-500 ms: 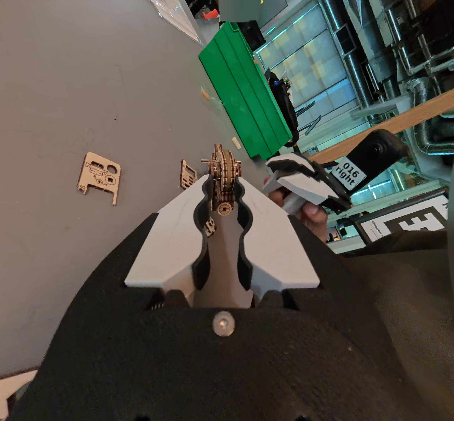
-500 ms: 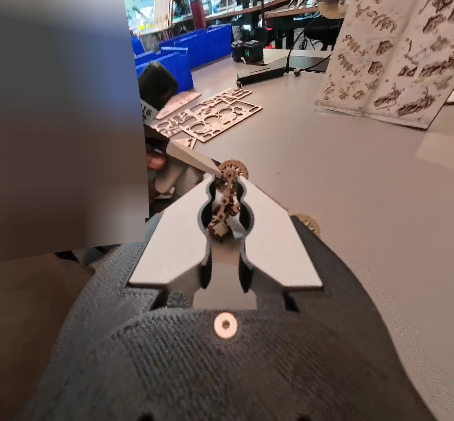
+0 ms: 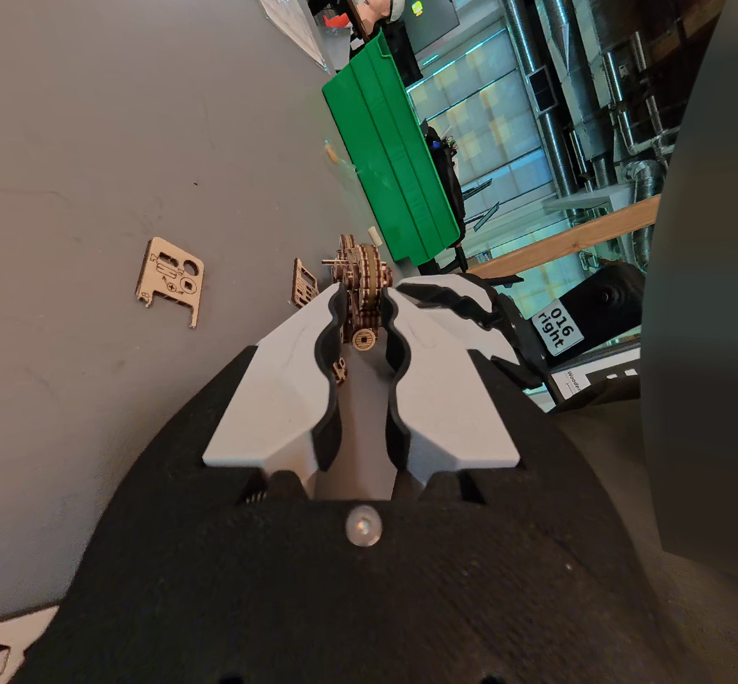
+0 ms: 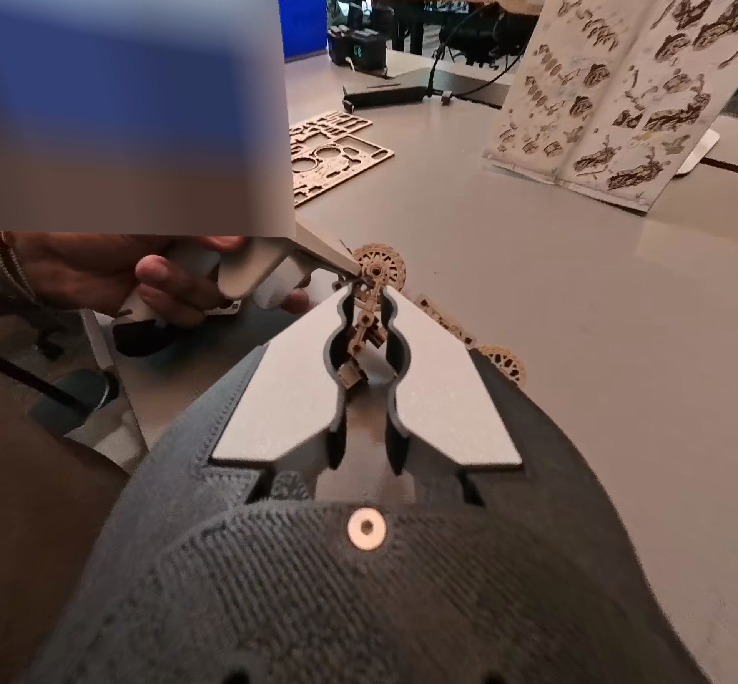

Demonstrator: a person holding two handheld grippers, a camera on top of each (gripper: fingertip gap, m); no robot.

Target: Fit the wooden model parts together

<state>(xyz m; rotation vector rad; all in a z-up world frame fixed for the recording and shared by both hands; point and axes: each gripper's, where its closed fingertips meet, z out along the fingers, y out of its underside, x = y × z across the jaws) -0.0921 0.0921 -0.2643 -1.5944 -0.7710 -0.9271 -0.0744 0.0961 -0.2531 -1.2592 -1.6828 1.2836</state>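
White sticker (image 3: 557,330) with printed marking on right tool (image 3: 447,297) body. Partly cut-off lettering on white sign (image 3: 575,383) below it. Contents not transcribed.

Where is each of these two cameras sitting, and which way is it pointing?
Left wrist view: on the left gripper, looking along its fingers at the wooden gear assembly it clamps, grey table and green bin beyond.
Right wrist view: on the right gripper, facing the jointed wooden piece it holds; a hand shows.
Shared: each sees the other gripper; both see the table.
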